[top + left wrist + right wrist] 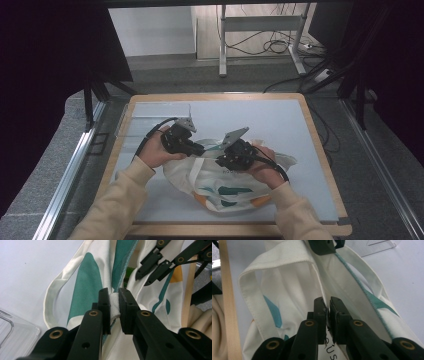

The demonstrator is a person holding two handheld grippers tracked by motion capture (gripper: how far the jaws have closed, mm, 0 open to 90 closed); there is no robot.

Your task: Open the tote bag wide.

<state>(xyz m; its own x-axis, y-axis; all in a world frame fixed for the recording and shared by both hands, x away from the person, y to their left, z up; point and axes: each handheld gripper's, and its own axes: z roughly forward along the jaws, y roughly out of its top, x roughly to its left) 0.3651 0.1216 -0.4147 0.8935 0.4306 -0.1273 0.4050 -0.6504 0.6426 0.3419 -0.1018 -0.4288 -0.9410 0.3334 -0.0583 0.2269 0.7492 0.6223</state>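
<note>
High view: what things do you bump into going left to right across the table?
Clear plastic tray → left claw → right claw → the cloth bag's right edge, with both claws shut on the cloth bag.

Matt woven cloth bag (pixel 225 187); smooth matt board (pixel 280 120) edged in wood (pixel 320 145).

Cream tote bag (pixel 227 187), teal-and-orange print
</note>
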